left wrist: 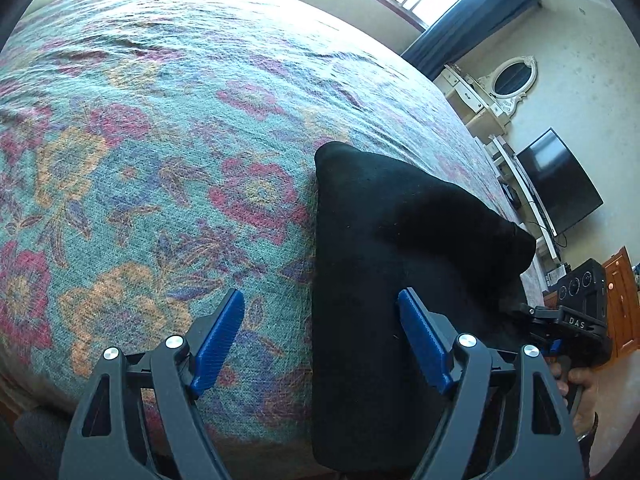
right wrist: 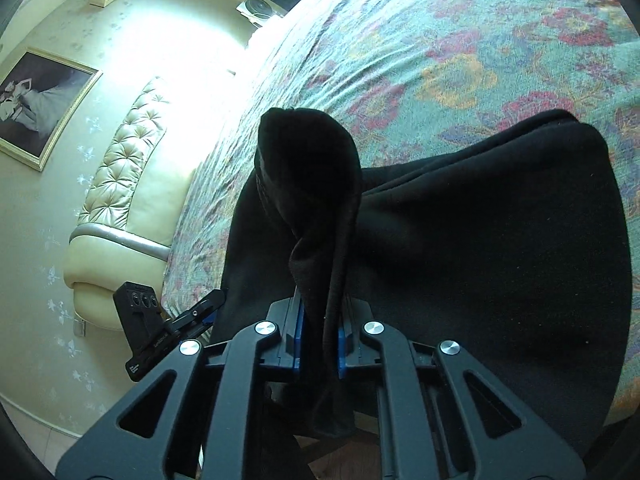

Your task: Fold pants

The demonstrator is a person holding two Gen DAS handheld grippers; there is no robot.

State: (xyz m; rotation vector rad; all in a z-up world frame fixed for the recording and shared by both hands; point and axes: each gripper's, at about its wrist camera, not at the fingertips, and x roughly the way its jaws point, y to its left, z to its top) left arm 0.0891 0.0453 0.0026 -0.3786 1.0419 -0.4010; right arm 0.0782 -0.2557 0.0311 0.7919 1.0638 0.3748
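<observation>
The black pants [left wrist: 392, 264] lie on the flowered bedspread [left wrist: 160, 160] near the bed's near edge, partly hanging over it. My left gripper [left wrist: 322, 306] is open, its blue pads apart above the pants' left edge, holding nothing. My right gripper [right wrist: 320, 320] is shut on a bunched fold of the pants [right wrist: 312, 184], lifted above the rest of the cloth [right wrist: 480, 240]. The right gripper also shows in the left wrist view [left wrist: 568, 324] at the pants' right side, held by a hand.
The bedspread [right wrist: 460, 48] stretches far beyond the pants. A cream tufted headboard [right wrist: 120, 168] stands at the left in the right wrist view. A black TV [left wrist: 560, 180], white dresser with mirror [left wrist: 500, 84] and wooden furniture [left wrist: 620, 300] stand beyond the bed's right side.
</observation>
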